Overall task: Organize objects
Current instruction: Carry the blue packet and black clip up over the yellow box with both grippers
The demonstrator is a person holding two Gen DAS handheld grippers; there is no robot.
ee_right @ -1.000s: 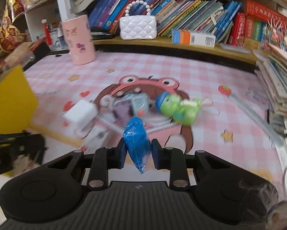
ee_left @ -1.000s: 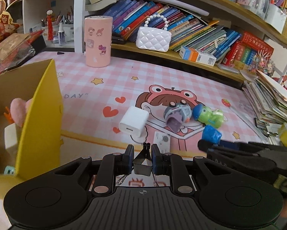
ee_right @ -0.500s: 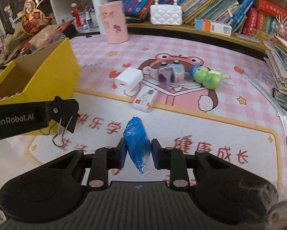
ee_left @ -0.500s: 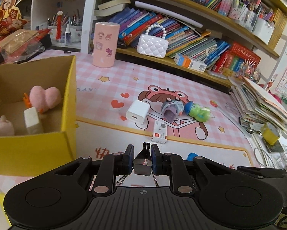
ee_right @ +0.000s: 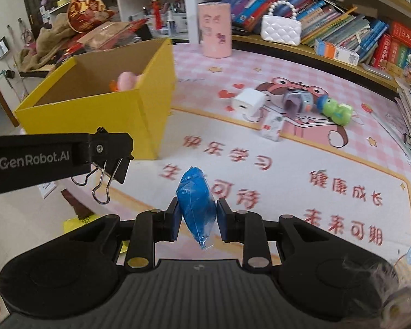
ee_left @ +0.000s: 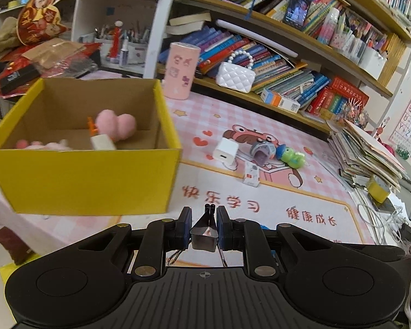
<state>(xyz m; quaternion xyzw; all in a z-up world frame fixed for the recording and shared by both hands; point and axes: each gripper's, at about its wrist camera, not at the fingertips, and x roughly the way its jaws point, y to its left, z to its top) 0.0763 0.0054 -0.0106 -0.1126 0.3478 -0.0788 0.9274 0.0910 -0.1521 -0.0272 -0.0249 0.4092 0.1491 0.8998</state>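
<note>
My left gripper (ee_left: 204,223) is shut on a black binder clip (ee_left: 204,233); the clip also shows in the right wrist view (ee_right: 115,161), hanging from the left gripper (ee_right: 106,148). My right gripper (ee_right: 197,213) is shut on a blue bagged lump (ee_right: 195,200), held above the mat's front part. A yellow cardboard box (ee_left: 90,175) stands at the left, also in the right wrist view (ee_right: 101,115), with pink plush toys (ee_left: 116,126) and a white block (ee_left: 102,142) inside. On the mat lie a white charger (ee_left: 226,150), a grey-purple toy (ee_left: 263,153), a green toy (ee_left: 293,157) and a small white packet (ee_left: 251,174).
A pink cylinder (ee_left: 181,74) and a white quilted purse (ee_left: 235,76) stand at the back by shelves of books. A stack of papers (ee_left: 367,153) lies at the right edge. Cables (ee_left: 380,219) lie at the front right. The mat's front edge is near both grippers.
Both grippers have pulled back and up from the toys, each keeping its object. The yellow box now shows fuller on the left, and the left gripper has come closer beside the right.
</note>
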